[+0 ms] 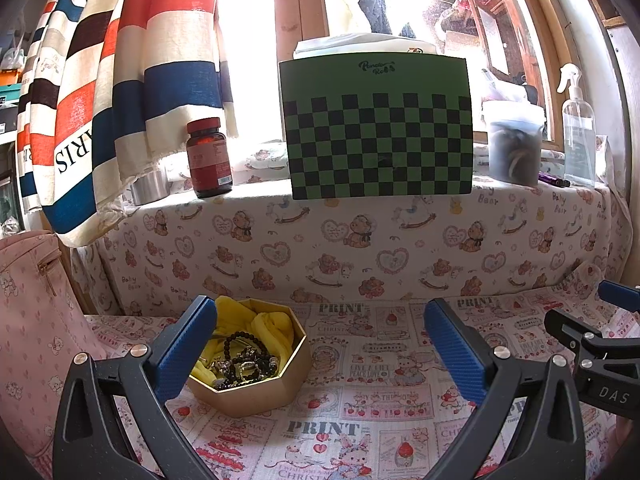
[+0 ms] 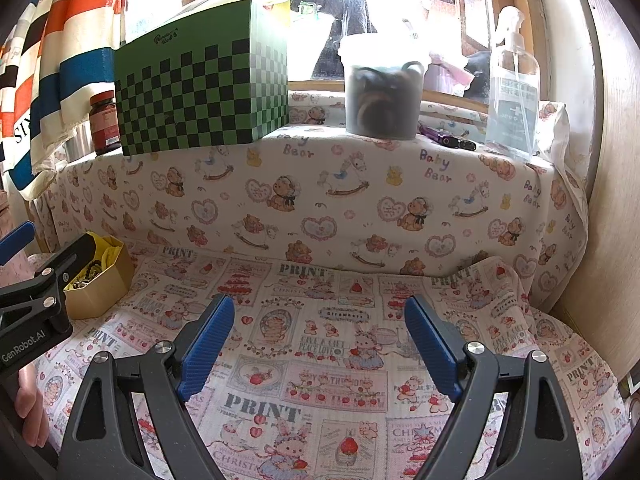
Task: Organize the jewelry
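Two "PRINT" tablecloth [image 2: 320, 344] labels, ("GenRobot.AI") left gripper [image 2: 24, 252]

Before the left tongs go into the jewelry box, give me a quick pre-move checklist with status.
1. Left tongs open and holding nothing: ok.
2. Right tongs open, holding nothing, apart from the box: ok.
3. Gold hexagonal box uncovered and upright on the printed cloth: ok.
4. Jewelry reachable: black bead bracelet lies on top of the yellow cloth inside the box: ok.
5. Pieces separable: beads and metal pieces look tangled in one pile: not ok.
6. Place to sort pieces into: no tray or stand visible in either view: cannot tell.
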A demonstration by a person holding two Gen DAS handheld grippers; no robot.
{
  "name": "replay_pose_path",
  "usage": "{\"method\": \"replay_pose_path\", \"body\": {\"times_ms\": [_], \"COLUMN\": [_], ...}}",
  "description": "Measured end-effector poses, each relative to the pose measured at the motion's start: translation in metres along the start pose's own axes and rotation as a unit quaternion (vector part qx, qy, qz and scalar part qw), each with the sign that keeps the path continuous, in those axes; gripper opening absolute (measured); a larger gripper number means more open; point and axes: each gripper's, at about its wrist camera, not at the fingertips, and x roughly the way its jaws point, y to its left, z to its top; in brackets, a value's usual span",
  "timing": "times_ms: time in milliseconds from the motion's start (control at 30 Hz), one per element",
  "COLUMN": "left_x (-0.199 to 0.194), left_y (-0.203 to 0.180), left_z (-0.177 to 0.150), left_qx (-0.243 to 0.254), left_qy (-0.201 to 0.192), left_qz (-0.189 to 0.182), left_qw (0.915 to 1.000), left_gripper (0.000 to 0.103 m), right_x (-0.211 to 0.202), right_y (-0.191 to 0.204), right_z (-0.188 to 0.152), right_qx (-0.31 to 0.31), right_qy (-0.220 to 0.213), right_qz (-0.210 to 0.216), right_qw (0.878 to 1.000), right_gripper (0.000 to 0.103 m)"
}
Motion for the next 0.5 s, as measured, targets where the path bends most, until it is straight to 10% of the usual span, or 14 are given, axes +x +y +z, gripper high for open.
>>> {"method": "replay_pose_path", "body": {"times_ms": [500], "left_x": [0.0007], "left_y": [-0.0014], "left_z": [-0.0005], "left_qx": [0.002], "left_qy": [0.0], "left_qz": [-0.002], "left_qw": [1.0], "left_gripper": [0.103], "right_x": [0.001], "right_y": [0.0001], "right_z": [-0.0005], "right_qx": [0.001], "right_qy": [0.002], "right_qz": [0.0], "right_qw": [1.0], "right_gripper": [0.089]}}
